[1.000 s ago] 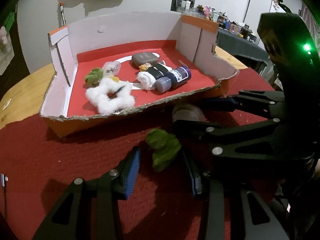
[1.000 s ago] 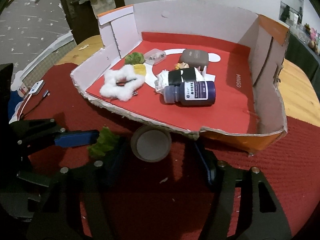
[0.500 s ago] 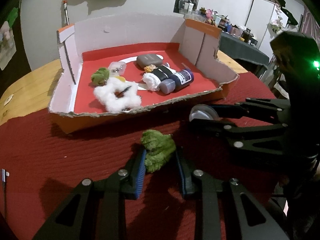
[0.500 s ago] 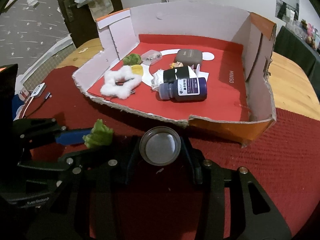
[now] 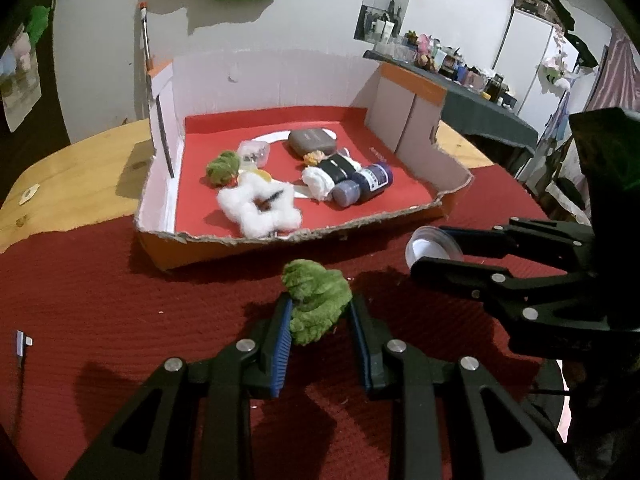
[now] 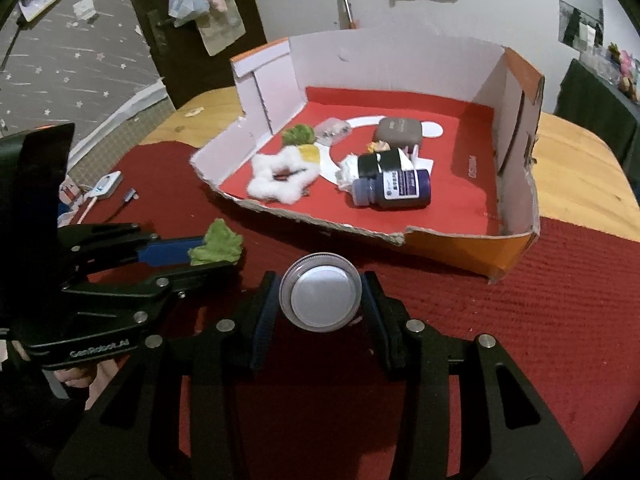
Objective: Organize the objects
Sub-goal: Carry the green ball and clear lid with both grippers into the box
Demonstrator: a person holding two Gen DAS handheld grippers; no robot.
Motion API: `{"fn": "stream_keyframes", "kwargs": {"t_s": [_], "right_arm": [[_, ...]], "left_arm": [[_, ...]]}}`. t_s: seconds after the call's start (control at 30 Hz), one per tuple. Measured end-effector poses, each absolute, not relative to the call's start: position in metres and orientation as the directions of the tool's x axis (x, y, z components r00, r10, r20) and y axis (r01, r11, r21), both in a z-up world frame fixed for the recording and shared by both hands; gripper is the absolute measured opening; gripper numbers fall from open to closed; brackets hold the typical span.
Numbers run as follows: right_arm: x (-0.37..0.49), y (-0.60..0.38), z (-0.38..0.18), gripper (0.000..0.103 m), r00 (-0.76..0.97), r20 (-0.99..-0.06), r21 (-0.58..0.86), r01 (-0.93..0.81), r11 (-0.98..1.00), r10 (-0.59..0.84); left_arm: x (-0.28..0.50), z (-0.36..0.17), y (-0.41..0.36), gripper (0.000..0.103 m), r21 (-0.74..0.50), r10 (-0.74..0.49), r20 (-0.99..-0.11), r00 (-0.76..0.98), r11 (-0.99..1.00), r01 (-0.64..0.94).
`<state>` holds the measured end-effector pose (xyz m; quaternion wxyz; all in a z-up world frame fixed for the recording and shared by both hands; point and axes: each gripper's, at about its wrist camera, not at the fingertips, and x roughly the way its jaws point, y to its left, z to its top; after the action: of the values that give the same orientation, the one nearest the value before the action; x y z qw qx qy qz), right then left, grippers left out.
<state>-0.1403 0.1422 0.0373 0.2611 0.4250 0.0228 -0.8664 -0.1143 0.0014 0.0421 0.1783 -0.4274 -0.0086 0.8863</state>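
Note:
My left gripper point(image 5: 320, 312) is shut on a green fuzzy scrunchie point(image 5: 318, 300), held just above the red mat; the scrunchie point(image 6: 216, 246) also shows at the left of the right wrist view. My right gripper point(image 6: 320, 300) is shut on a small round clear jar point(image 6: 320, 298) with a pale lid, lifted off the mat; the jar point(image 5: 432, 246) appears at the right in the left wrist view. Ahead stands an open cardboard box point(image 5: 168, 204) with a red floor. It holds a white fluffy scrunchie point(image 5: 260, 208), another green scrunchie point(image 5: 222, 168), a dark bottle point(image 5: 366, 184) and a grey case point(image 5: 312, 140).
A red mat point(image 6: 560, 320) covers the wooden table point(image 5: 80, 176) in front of the box point(image 6: 516, 160). A small cable plug point(image 5: 22, 344) lies at the mat's left. A white gadget point(image 6: 106, 184) and loose bits lie at the far left edge. Shelves and clutter stand beyond.
Both grippers closed, the left on the green scrunchie and the right on the round jar, then lifted them slightly off the mat and drew back from the box.

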Motion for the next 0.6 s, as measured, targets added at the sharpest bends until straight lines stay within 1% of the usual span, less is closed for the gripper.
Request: {"fn": "stream_keyframes", "kwargs": {"t_s": [0.3, 0.6], "right_arm": [[-0.137, 0.138, 0.045, 0.04, -0.504, -0.737, 0.186, 0.489, -0.852, -0.45], [-0.14, 0.138, 0.065, 0.04, -0.518, -0.706, 0.2, 0.509, -0.837, -0.483]], "left_arm": [[-0.117, 0.053, -0.001, 0.029, -0.169, 0.33, -0.739, -0.588, -0.935, -0.311], [-0.135, 0.068, -0.004, 0.029, -0.166, 0.328, -0.725, -0.606, -0.936, -0.309]]}}
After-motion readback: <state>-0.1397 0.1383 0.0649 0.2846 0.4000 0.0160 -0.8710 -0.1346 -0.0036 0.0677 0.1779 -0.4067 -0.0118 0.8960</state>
